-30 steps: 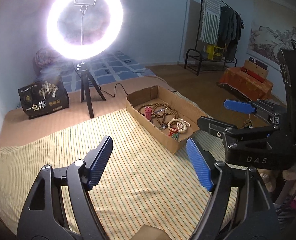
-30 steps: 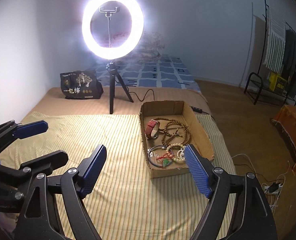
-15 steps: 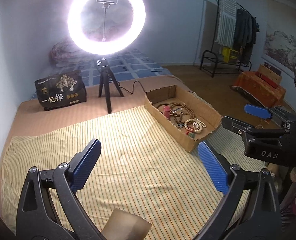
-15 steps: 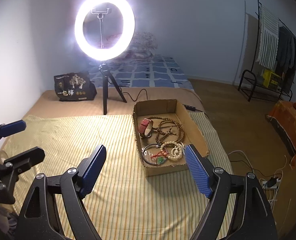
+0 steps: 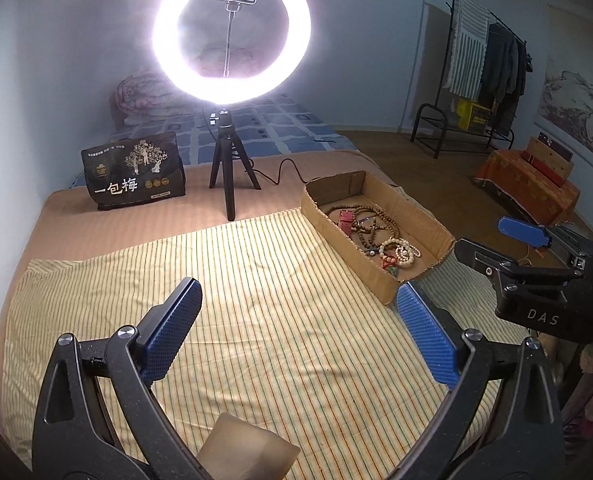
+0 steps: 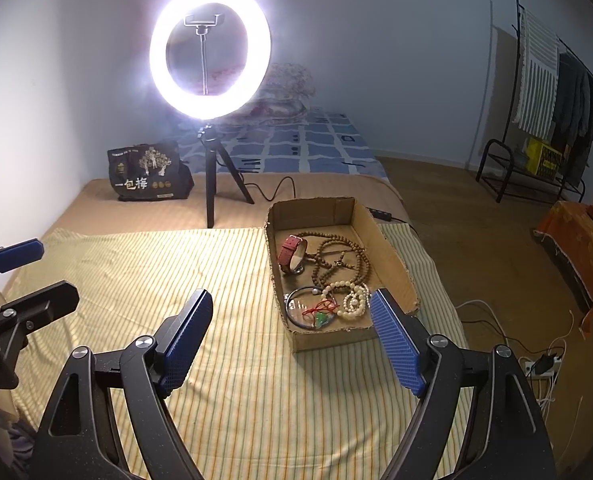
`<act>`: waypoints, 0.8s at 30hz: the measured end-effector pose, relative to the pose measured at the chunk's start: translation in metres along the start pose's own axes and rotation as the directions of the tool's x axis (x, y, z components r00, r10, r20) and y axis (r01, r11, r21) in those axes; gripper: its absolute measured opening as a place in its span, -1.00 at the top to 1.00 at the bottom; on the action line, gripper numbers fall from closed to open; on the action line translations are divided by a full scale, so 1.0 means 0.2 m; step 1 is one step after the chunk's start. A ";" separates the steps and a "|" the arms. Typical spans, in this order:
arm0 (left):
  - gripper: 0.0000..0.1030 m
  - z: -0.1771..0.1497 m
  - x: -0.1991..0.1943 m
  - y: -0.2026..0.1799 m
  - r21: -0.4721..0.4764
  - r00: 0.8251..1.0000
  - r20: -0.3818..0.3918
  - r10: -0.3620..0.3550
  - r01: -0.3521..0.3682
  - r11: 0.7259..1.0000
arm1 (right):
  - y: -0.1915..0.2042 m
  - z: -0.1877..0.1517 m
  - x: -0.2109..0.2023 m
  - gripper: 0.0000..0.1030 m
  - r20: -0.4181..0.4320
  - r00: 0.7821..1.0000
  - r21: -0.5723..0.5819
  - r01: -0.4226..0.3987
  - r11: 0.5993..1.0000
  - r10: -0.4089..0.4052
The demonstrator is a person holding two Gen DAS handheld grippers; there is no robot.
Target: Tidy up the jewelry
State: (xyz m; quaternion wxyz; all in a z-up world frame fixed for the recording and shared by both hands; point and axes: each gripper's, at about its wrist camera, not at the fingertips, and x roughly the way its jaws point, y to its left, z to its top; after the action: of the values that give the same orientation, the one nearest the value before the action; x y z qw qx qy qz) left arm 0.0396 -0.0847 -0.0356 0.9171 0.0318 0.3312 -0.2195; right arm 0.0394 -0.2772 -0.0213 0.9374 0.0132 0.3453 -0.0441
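Note:
A shallow cardboard box [image 6: 392, 256] lies on the yellow striped cloth [image 6: 224, 360] and holds a red watch [image 6: 292, 254], brown bead strings [image 6: 344, 260], a cream bead bracelet [image 6: 354, 300] and a dark bangle [image 6: 298, 306]. The box also shows in the left wrist view [image 5: 352, 252]. My right gripper [image 6: 290, 338] is open and empty, above the cloth just before the box's near end. My left gripper [image 5: 298, 334] is open and empty over the cloth, left of the box. In the left view the right gripper [image 5: 492, 240] shows at the right.
A lit ring light on a black tripod [image 6: 212, 184] stands behind the cloth, with a black printed bag [image 6: 150, 174] to its left. A cable [image 6: 274, 190] runs from the tripod. A clothes rack [image 6: 544, 92] and an orange-covered bench [image 6: 576, 248] stand on the floor at the right.
Both grippers have drawn back and swung slightly; the box and ring light shifted in both views. Both stay open and empty. The jewelry has not moved.

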 end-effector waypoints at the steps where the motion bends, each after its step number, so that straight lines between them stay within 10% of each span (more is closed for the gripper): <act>1: -0.94 0.00 0.00 0.00 -0.002 1.000 0.000 0.001 -0.001 1.000 | 0.00 0.00 0.00 -0.57 0.000 1.000 -0.001 0.000 1.000 0.000; 24: -1.00 -0.01 -0.01 0.02 0.008 0.999 -0.005 0.036 -0.036 0.999 | 0.02 -0.01 0.00 -0.57 -0.003 1.000 -0.015 -0.002 1.000 0.002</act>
State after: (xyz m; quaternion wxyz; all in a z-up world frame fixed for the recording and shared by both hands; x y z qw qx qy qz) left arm 0.0387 -0.0806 -0.0363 0.9199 0.0421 0.3322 -0.2042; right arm 0.0387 -0.2721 -0.0217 0.9370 0.0066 0.3470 -0.0405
